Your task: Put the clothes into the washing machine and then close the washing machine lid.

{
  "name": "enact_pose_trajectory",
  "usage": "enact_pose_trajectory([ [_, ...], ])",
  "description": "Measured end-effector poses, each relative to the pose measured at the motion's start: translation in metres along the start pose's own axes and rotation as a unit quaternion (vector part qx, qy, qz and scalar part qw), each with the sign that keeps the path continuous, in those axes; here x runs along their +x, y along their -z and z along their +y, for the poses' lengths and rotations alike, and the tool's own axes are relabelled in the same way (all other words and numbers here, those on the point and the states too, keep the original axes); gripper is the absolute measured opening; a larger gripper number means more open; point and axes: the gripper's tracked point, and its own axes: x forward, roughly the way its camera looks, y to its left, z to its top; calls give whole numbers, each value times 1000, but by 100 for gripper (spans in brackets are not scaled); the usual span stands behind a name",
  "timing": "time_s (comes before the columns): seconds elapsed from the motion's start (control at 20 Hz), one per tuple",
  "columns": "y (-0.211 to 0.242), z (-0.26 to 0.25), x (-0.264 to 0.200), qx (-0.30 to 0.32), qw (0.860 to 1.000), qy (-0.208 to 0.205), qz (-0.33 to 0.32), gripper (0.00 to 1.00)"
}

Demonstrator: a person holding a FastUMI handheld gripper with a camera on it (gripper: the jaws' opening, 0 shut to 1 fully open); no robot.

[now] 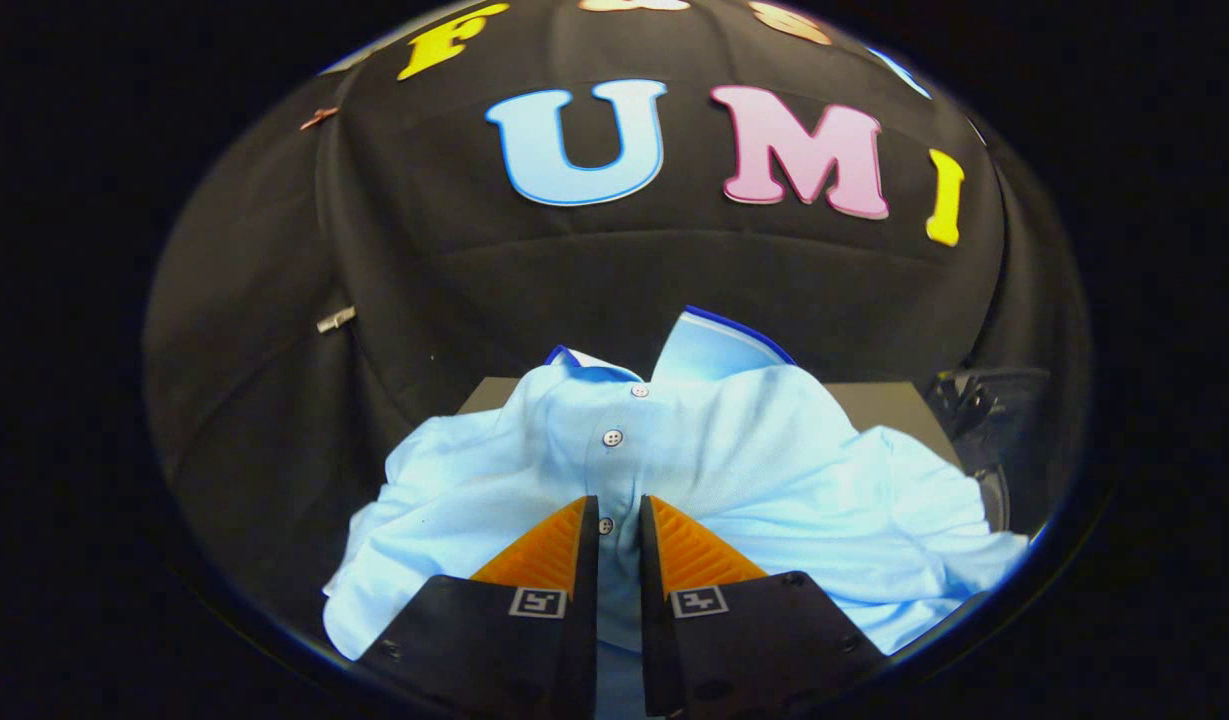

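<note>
Hovering right over the shirt, claw pointed straight along the button placket. Fingers nearly together, only a narrow gap left, with a strip of the placket and one button showing in that slot. Hard to call whether both fingers actually press on the cloth or merely straddle it, so grip cannot be told for sure. Pale blue shirt, spread out crumpled, bulging up just ahead of the fingertips and spilling off to both sides of the claw. Two more buttons lined up beyond the tips, running up toward the collar. Collar standing open past them, edged with a darker blue stripe, one flap raised higher on the right. Sleeve or hem folds bunched to the left of the claw, another wide flap stretching off to the right. Grey table peeking out from under the shirt, beyond and to either side of the collar. Dark object well off to the right, past the shirt's edge, too dim to identify. Black cloth wall rising behind everything.
</note>
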Motion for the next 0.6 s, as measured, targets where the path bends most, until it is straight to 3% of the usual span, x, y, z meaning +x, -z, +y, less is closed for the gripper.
enact_pose_trajectory([
  [0.15, -1, -3, 3, 19, 1000, -14, 19, 25],
  [0.35, -4, -2, 4, -58, 997, 11, 40, 25],
  [0.4, -3, -1, 2, -71, 997, 16, 40, 14],
  [0.55, -5, 1, -4, -121, 992, 15, 23, 13],
  [0.6, -9, 2, -6, -121, 993, 10, 11, 6],
])
